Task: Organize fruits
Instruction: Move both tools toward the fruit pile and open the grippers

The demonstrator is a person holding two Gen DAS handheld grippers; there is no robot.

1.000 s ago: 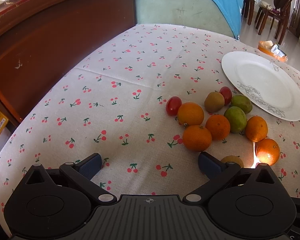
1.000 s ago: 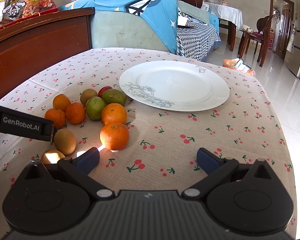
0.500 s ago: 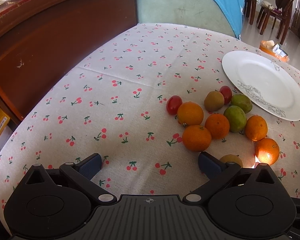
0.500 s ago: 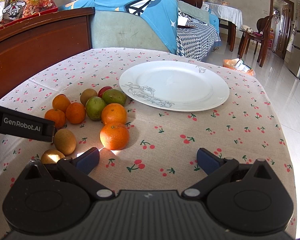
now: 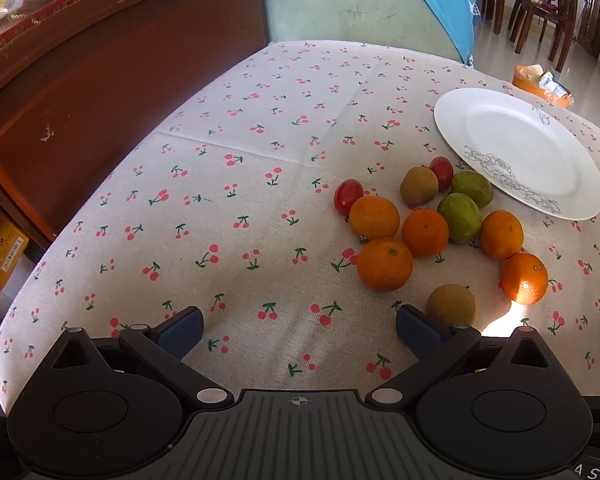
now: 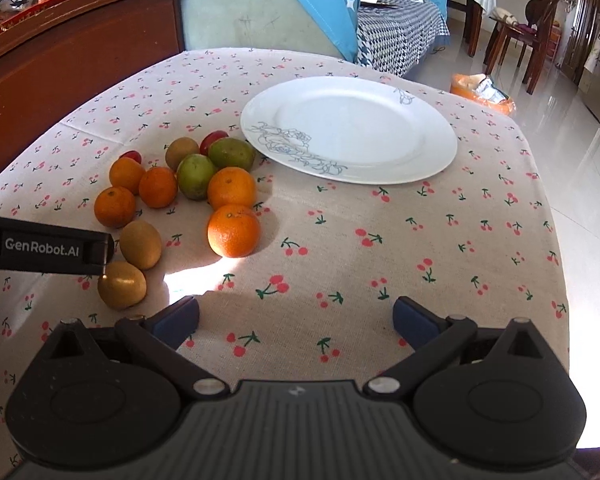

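With the left gripper (image 5: 298, 326) and right gripper (image 6: 296, 316) both spread wide and empty over the tablecloth's (image 6: 420, 240) near edge, I'd first square onto the near-centre sunlit orange (image 6: 233, 231), left of the empty plate (image 6: 380, 128).

White plate (image 6: 364, 128) on cherry-print tablecloth (image 6: 420, 240).

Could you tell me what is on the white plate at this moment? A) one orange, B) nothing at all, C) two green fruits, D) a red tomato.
B: in the right wrist view the white plate is bare, while the oranges, green fruits and the rest lie on the cloth beside it, and both grippers, left and right, are open and hold nothing.
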